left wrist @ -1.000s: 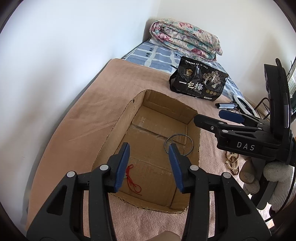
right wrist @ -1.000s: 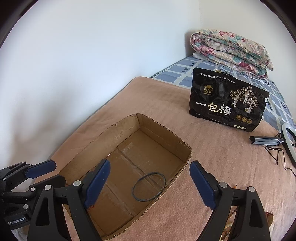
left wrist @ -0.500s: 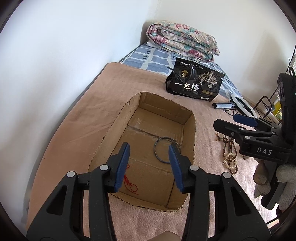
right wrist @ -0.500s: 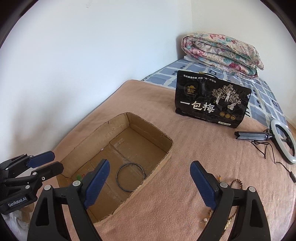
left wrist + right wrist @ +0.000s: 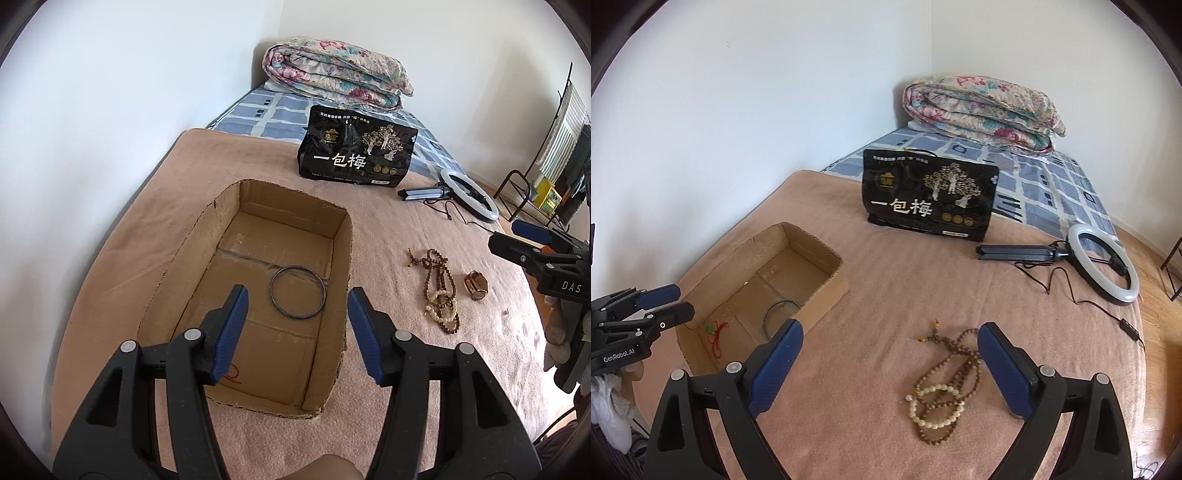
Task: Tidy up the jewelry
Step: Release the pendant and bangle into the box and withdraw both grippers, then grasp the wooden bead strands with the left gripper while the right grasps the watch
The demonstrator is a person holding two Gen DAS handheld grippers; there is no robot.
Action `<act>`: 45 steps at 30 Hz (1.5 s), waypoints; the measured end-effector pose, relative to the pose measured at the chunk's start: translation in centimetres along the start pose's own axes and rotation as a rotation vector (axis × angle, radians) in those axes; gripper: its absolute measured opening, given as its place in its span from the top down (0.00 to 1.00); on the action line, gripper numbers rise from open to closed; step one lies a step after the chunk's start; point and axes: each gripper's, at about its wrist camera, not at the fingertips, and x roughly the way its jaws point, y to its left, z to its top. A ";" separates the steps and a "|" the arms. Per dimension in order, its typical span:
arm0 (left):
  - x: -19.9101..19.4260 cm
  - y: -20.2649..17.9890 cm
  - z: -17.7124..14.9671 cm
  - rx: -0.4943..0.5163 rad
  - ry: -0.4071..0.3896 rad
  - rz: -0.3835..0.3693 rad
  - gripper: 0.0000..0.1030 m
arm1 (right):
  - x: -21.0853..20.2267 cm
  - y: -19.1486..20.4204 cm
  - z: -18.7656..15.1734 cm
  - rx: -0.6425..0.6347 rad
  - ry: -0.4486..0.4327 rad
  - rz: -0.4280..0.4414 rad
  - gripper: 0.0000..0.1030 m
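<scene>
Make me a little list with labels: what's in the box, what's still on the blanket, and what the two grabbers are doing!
in the box: dark ring bangle, red string
box: open cardboard box on the pink blanket
still out: brown bead strings, pale bead bracelet, small brown watch-like piece
left gripper: over the box, empty, jaws opening
right gripper: over the beads, empty, jaws opening

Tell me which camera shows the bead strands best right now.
Right wrist view: the bead strands lie large and unobstructed on the blanket, ahead of the opening right claw. Left wrist view shows them smaller, off to the side.

White walls (image 5: 775, 110), pink-blanketed bed (image 5: 905, 280), wooden floor (image 5: 1156, 280)
</scene>
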 end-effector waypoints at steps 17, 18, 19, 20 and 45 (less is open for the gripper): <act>1.4 -7.1 -0.6 0.148 0.035 -0.060 0.43 | -3.9 -10.9 -5.0 0.118 0.016 -0.181 0.02; 1.6 -7.5 -0.6 0.151 0.039 -0.066 0.43 | -3.9 -11.5 -5.3 0.129 0.017 -0.188 0.02; 1.8 -7.8 -0.6 0.153 0.044 -0.073 0.43 | -3.9 -12.1 -5.6 0.141 0.018 -0.194 0.02; 2.0 -8.2 -0.5 0.153 0.050 -0.080 0.43 | -3.9 -12.6 -5.9 0.152 0.020 -0.198 0.02; 14.6 -18.2 1.3 0.078 0.252 -0.244 0.29 | 4.8 -21.4 -9.7 0.374 0.233 -0.121 0.20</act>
